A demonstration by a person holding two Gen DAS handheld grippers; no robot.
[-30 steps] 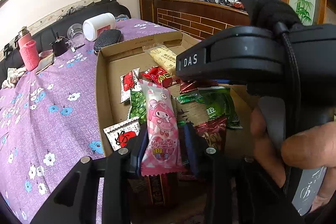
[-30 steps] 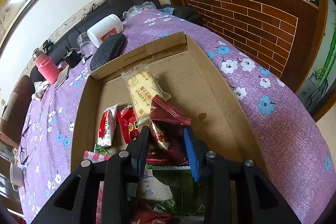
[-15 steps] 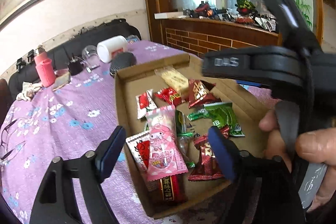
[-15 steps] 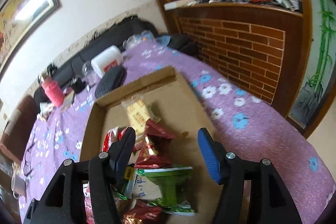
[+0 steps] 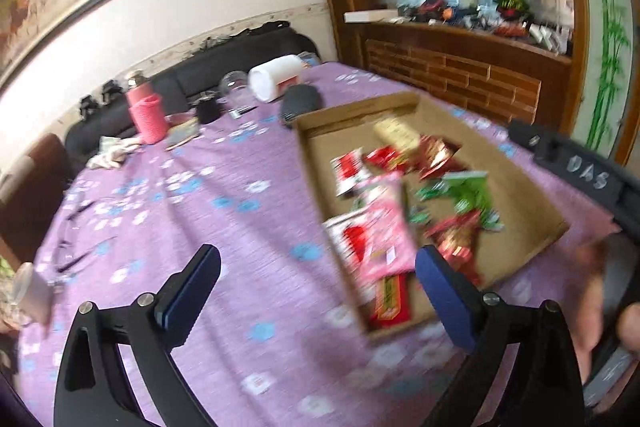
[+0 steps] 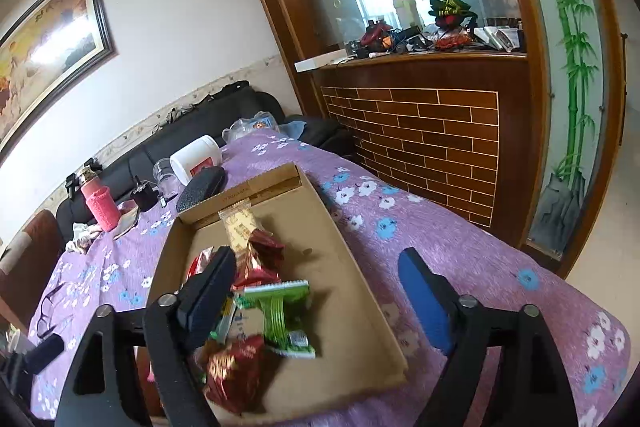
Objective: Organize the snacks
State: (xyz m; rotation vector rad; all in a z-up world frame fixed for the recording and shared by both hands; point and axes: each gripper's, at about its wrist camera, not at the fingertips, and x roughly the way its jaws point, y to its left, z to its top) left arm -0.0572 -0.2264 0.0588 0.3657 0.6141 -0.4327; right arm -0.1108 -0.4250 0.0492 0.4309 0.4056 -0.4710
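Observation:
A shallow cardboard box (image 5: 532, 195) (image 6: 344, 267) lies on the purple flowered tablecloth and holds several snack packets. A pink cartoon packet (image 5: 386, 231) lies at its left side, a dark red packet (image 6: 260, 259) and a green packet (image 6: 280, 311) in the middle, a yellow packet (image 6: 240, 227) at the far end. My left gripper (image 5: 318, 291) is open and empty, raised above the cloth left of the box. My right gripper (image 6: 316, 291) is open and empty, raised above the box's near end. The right gripper's body (image 5: 580, 175) shows in the left wrist view.
At the table's far end stand a white jar (image 6: 196, 159), a black case (image 6: 202, 187), a glass (image 5: 236, 95) and a pink bottle (image 6: 100, 205). Eyeglasses (image 6: 48, 307) lie on the cloth at left. A brick-faced counter (image 6: 432, 139) stands to the right, a black sofa behind.
Both grippers opened and let go: the left released the pink packet, the right the dark red packet, both now lying in the box. Both grippers then lifted and pulled back.

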